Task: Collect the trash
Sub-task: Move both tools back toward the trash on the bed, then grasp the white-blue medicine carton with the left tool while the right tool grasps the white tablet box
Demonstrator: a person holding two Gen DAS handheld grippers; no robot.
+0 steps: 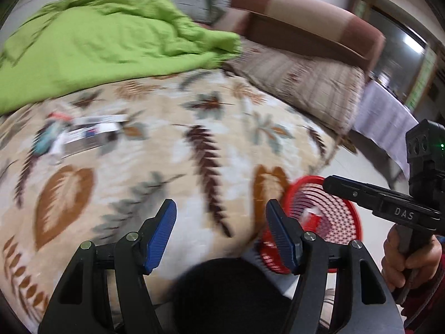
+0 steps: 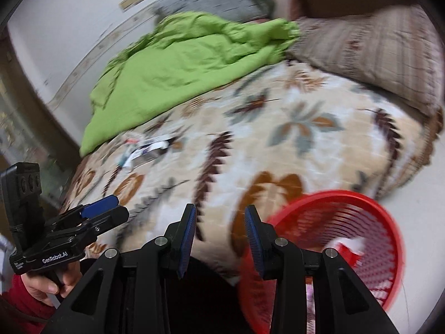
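two grippers over a leaf-print bed, trash lying far side.
left gripper (image 1: 221,231) and right gripper (image 2: 219,239) both have fingers released, nothing between them. blurred wrappers (image 1: 83,135), perhaps packets, lie on the bed (image 1: 194,144) near a green blanket (image 1: 111,39). a red basket (image 2: 347,239) stands beside the bed, holding a scrap.
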